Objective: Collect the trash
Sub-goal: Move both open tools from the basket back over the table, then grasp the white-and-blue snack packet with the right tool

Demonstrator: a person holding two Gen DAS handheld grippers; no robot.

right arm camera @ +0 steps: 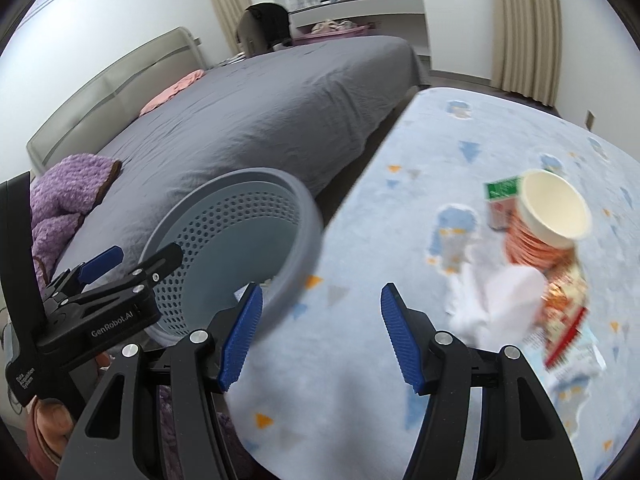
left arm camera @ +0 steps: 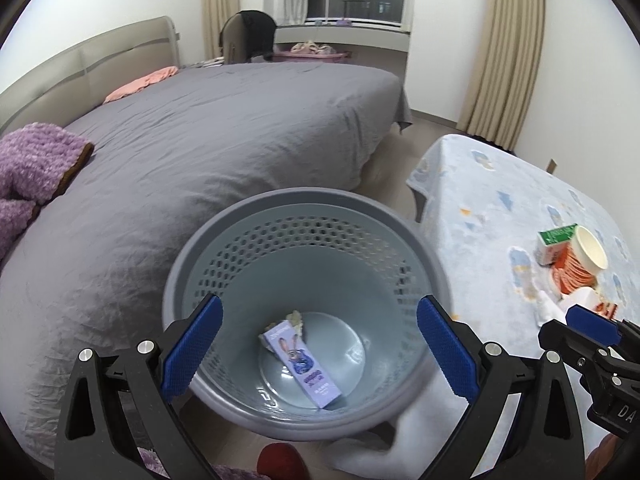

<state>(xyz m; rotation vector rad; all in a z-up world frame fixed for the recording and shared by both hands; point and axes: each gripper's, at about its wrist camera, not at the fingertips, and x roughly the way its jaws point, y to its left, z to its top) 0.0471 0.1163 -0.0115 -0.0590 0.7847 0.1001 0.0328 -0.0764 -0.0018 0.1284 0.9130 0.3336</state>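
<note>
- The left gripper (left arm camera: 318,354), jaws wide apart, hovers over the grey perforated waste basket (left arm camera: 304,216).
- Inside the basket lies a purple toothpaste box (left arm camera: 302,364).
- Right of the basket, a paper cup (left arm camera: 592,252) rests on the blue-blanketed table (left arm camera: 480,208).

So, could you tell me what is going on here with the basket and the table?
A person holds a gripper in each hand and is collecting trash. The left gripper hangs with open jaws over the grey basket, which already holds a purple carton. The right gripper, jaws open and empty, is over the blanket-covered table, facing the remaining trash: a paper cup, a green-topped carton, white tissue and wrappers.
</note>
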